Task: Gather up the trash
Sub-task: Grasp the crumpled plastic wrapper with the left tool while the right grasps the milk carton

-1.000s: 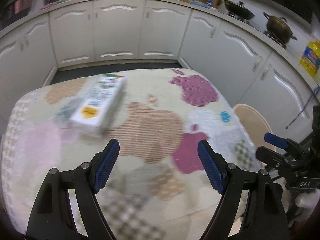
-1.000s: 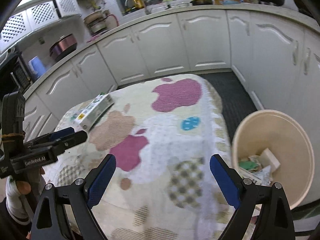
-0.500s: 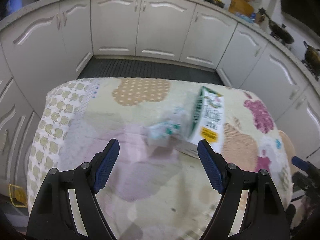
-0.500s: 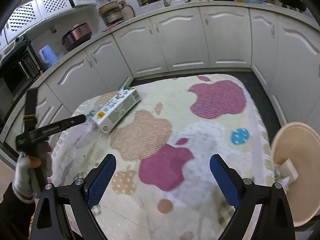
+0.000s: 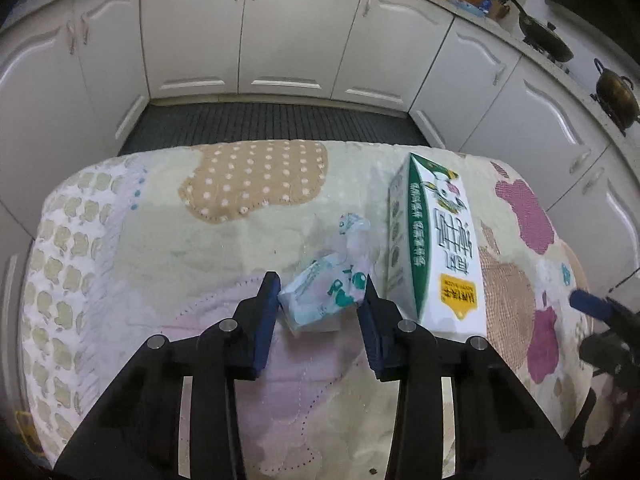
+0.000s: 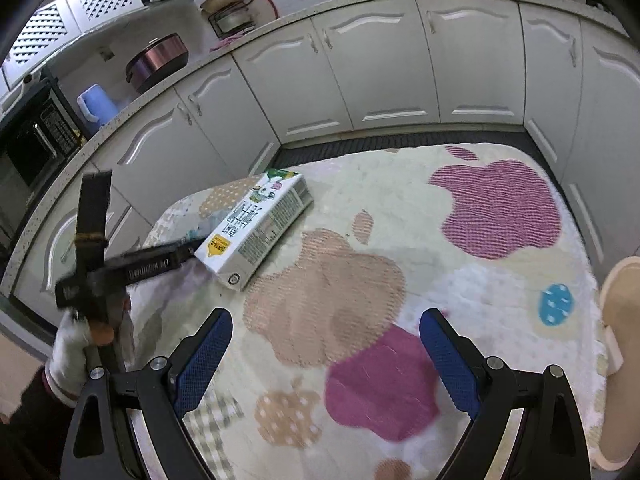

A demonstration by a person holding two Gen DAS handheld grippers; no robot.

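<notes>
Now left claw pitched down, jaws just closed in on the crumpled wrapper, pads touching both sides, near the surface's left edge, beside the milk carton. Right claw spread wide, empty, angled down over the near edge.

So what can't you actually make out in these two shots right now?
- Packet, right wrist view: hidden behind the left gripper and carton.
- Bin, right wrist view: cut off by the right edge, contents unseen.
- Left wrist view: whether the pads fully press the packet.
- Carton's small print: too small.
</notes>
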